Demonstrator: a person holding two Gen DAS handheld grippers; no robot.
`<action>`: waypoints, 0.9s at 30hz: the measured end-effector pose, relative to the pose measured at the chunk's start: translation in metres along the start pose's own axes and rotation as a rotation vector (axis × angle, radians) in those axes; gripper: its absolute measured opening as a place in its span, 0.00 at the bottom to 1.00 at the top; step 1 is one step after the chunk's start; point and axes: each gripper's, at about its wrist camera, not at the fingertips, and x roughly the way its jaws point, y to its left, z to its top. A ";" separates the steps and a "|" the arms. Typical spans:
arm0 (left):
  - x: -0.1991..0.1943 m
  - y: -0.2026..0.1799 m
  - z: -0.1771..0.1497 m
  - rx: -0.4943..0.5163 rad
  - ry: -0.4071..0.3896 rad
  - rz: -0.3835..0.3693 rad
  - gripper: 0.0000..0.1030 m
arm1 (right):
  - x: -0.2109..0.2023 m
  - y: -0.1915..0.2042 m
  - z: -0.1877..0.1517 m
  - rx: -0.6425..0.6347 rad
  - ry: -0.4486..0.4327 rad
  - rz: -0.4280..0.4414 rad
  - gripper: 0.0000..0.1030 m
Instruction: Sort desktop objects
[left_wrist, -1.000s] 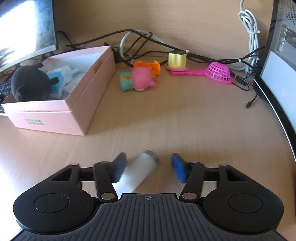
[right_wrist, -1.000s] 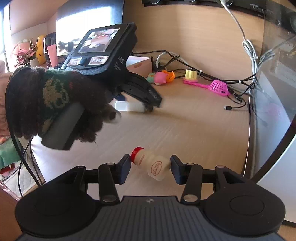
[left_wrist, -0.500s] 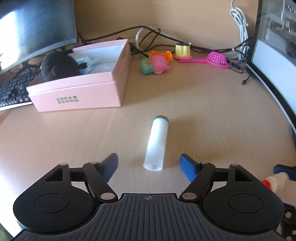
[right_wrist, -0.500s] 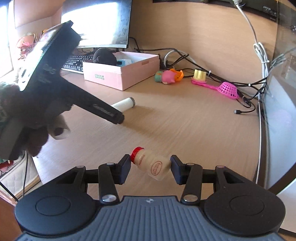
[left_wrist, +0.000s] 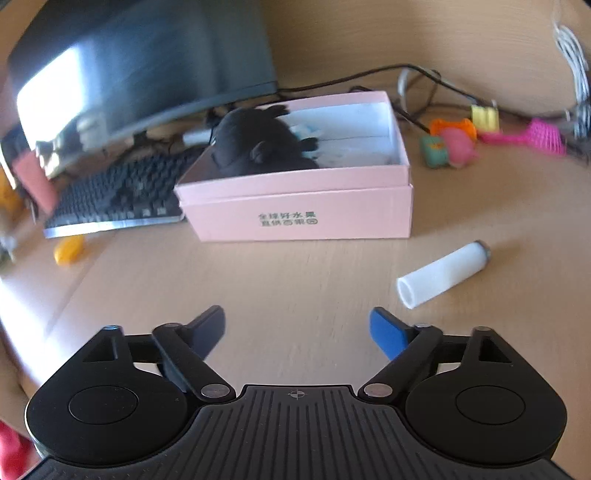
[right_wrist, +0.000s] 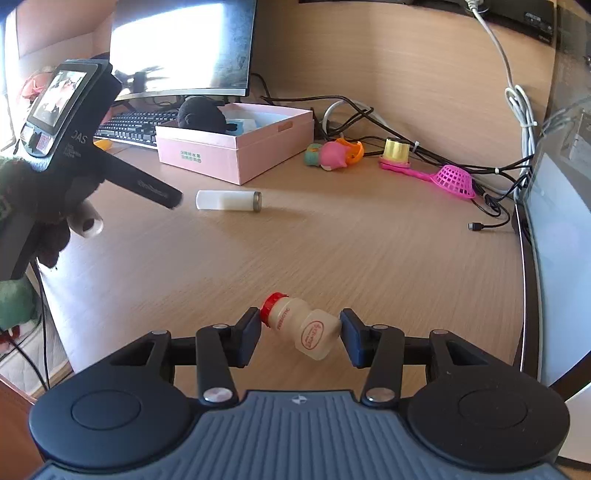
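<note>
Desktop objects are only partly sorted, as far as I can tell. The tabletop (right_wrist: 332, 240) has many things spread out on it. The pink box (left_wrist: 303, 206) sits near the keyboard (left_wrist: 110, 199). Inside it is a black plush toy (left_wrist: 255, 144) and something light blue.

Left out on the wood are a white tube (left_wrist: 441, 273) lying on its side near the box, a pink and orange toy (right_wrist: 334, 153), a pink scoop (right_wrist: 452, 179), a small gold cup (right_wrist: 397, 149) and a little yellow thing (left_wrist: 68, 249) by the keyboard.

The right gripper (right_wrist: 299, 330) has its fingers closed on a small drink bottle (right_wrist: 301, 328) with a red cap, held sideways above the tabletop. The left gripper (left_wrist: 297, 328) has its fingers wide apart and holds nothing.

I think the bottle goes into the box next, then the rest.
</note>
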 end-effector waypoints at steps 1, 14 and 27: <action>-0.004 0.003 0.000 -0.045 0.006 -0.038 0.94 | 0.002 0.000 0.001 0.001 0.002 -0.001 0.45; 0.017 -0.067 0.033 -0.160 -0.012 -0.117 0.95 | 0.011 0.006 0.005 -0.061 0.029 -0.022 0.45; 0.044 -0.071 0.045 -0.173 0.027 -0.069 0.46 | 0.007 0.002 0.003 -0.059 0.055 -0.042 0.45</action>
